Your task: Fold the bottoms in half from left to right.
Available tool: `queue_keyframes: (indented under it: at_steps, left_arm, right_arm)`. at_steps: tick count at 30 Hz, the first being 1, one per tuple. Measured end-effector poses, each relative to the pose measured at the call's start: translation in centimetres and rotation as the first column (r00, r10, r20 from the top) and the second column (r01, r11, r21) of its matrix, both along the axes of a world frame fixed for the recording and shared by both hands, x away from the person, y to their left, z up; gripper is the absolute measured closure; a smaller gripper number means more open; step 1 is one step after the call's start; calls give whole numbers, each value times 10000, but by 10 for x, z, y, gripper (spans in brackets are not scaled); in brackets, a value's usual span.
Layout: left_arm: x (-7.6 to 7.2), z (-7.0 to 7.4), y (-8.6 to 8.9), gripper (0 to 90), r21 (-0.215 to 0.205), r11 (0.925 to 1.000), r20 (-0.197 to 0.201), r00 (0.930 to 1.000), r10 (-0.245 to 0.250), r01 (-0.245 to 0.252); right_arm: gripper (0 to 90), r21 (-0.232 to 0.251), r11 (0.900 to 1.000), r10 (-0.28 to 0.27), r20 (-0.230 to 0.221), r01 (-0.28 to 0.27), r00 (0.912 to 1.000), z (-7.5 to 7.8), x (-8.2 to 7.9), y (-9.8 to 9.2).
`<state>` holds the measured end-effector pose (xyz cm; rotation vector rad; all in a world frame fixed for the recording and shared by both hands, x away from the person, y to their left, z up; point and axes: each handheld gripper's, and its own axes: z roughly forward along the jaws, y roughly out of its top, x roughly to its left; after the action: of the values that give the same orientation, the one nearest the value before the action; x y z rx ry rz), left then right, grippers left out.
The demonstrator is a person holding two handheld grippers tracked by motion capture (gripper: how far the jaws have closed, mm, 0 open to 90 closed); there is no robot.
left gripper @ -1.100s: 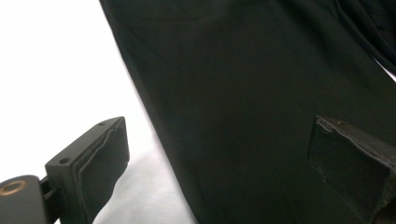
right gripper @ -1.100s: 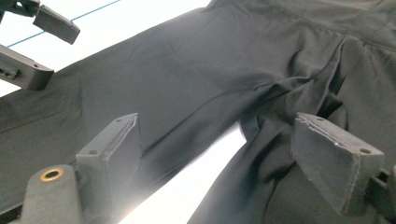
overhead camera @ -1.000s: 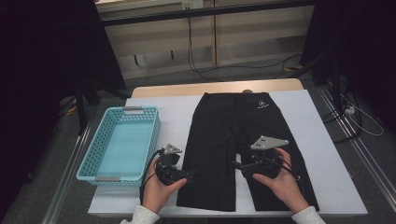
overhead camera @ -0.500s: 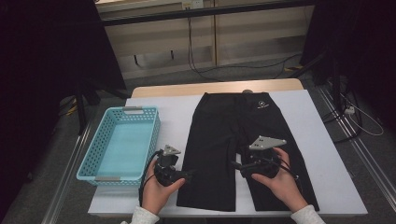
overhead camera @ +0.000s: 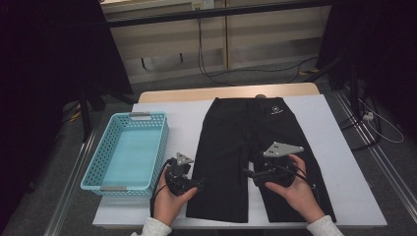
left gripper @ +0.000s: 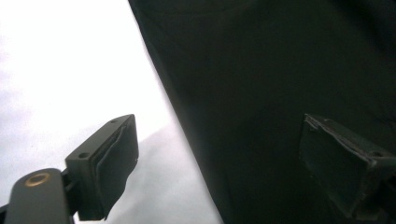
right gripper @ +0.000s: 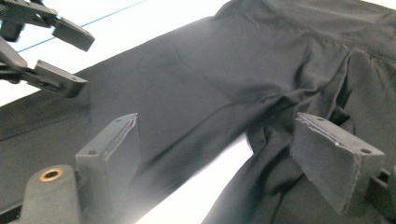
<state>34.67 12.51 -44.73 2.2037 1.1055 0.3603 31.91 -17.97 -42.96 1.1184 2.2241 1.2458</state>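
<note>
Black shorts lie flat on the white table, waistband at the far side. My left gripper points at the outer edge of the left leg. Its jaws have just been closing and still stand open. In the left gripper view one jaw of this gripper is over the bare table and the other over the shorts, so the fabric's edge lies between them with no pad pressing on it. My right gripper is open above the inner leg edges. The left gripper appears in the right gripper view at the upper left.
A light blue plastic basket stands on the table's left side, close to my left hand. Beyond the table are a wooden strip, cables on the floor and dark stands on both sides.
</note>
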Motion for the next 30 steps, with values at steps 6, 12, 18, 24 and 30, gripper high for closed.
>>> queue_keyframes:
  at_steps: [6, 12, 18, 24, 30]
  left_arm:
    - [2, -2, 3, 154, -114, 9997, -87, 9997, 209, -210]
    - [1, -5, 1, 169, 4, 9996, -125, 9995, 282, -282]
    - [2, -5, 2, 217, 209, 9992, -107, 9994, 329, -327]
    - [1, -5, -1, 301, 208, 9995, -51, 9997, 235, -234]
    - [-1, -2, -5, 477, 79, 9999, -232, 9996, 143, -141]
  right_arm:
    - [153, 8, 9999, 136, 108, -136, 9998, 2, -2, 2]
    - [154, 17, 10000, 43, 163, -44, 9999, 3, -3, -1]
    - [154, -70, 9999, -92, 170, 93, 9998, 2, -3, -1]
    - [154, -138, 9999, -57, 213, 60, 9998, 3, -5, -1]
    - [155, -195, 9996, -214, 171, 217, 9996, 0, -5, -3]
